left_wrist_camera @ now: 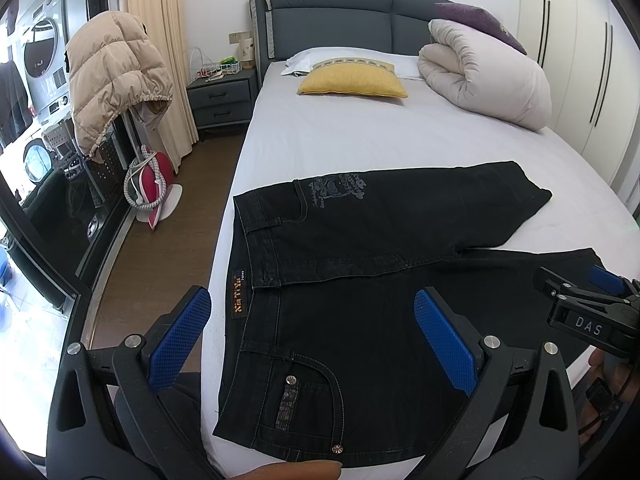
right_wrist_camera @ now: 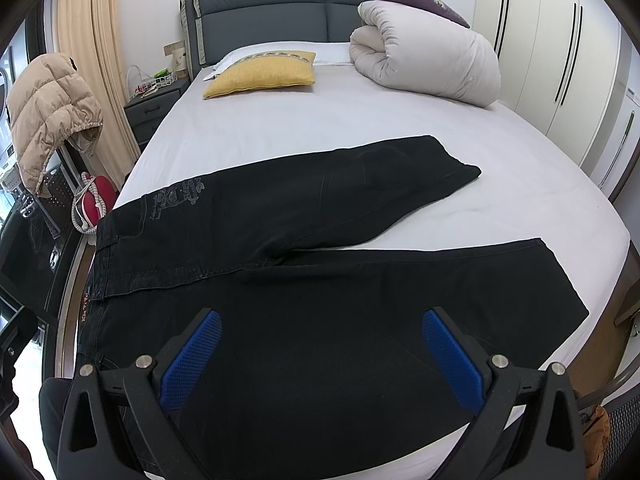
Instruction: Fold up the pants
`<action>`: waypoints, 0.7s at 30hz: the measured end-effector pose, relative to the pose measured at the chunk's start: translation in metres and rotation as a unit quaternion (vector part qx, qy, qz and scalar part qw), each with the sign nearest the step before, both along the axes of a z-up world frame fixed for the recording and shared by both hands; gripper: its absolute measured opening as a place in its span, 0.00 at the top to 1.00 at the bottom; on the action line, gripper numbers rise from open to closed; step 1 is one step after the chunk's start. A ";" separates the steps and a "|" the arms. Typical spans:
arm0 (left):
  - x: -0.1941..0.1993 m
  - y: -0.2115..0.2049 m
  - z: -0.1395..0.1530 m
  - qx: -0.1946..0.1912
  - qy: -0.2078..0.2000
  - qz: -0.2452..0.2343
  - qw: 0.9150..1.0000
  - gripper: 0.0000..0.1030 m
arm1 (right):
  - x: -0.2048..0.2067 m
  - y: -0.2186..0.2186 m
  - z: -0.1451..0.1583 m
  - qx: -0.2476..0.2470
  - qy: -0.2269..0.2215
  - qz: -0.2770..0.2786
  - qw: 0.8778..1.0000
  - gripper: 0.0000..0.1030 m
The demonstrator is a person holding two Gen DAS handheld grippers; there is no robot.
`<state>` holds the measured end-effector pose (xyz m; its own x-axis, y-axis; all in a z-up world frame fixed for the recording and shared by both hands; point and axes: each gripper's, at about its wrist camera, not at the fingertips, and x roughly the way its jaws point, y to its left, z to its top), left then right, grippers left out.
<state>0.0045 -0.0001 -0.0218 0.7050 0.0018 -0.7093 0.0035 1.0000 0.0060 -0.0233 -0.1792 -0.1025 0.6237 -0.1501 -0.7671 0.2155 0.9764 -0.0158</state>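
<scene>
Black jeans [left_wrist_camera: 360,264] lie spread flat on the white bed [left_wrist_camera: 360,140], waistband at the left edge, both legs running right and splayed apart. My left gripper [left_wrist_camera: 316,320] is open and empty, hovering above the waistband and near hip pocket. My right gripper [right_wrist_camera: 320,340] is open and empty above the near leg of the jeans [right_wrist_camera: 320,300]. The right gripper also shows at the right edge of the left wrist view [left_wrist_camera: 576,292].
A yellow pillow [left_wrist_camera: 352,82], a white pillow and a rolled white duvet [left_wrist_camera: 488,76] lie at the bed's head. A nightstand [left_wrist_camera: 222,98], a puffer jacket [left_wrist_camera: 112,80] and a red iron [left_wrist_camera: 154,180] stand left of the bed. Wardrobe doors [right_wrist_camera: 560,60] stand to the right.
</scene>
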 end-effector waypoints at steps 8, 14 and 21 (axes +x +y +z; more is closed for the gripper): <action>-0.003 0.001 -0.007 0.004 -0.002 0.000 1.000 0.00 | 0.000 0.001 -0.001 0.001 0.001 0.000 1.000 0.00; -0.003 0.001 -0.004 0.017 -0.023 0.007 1.000 0.00 | -0.003 0.005 -0.008 0.003 0.004 0.002 1.000 0.00; 0.017 -0.003 -0.001 0.080 -0.052 -0.023 0.995 0.00 | 0.008 0.004 -0.011 0.004 0.017 0.020 1.000 0.00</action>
<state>0.0219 -0.0035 -0.0232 0.7764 0.0744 -0.6259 0.0402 0.9851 0.1670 -0.0148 -0.1754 -0.1134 0.6031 -0.1199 -0.7886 0.1761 0.9843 -0.0149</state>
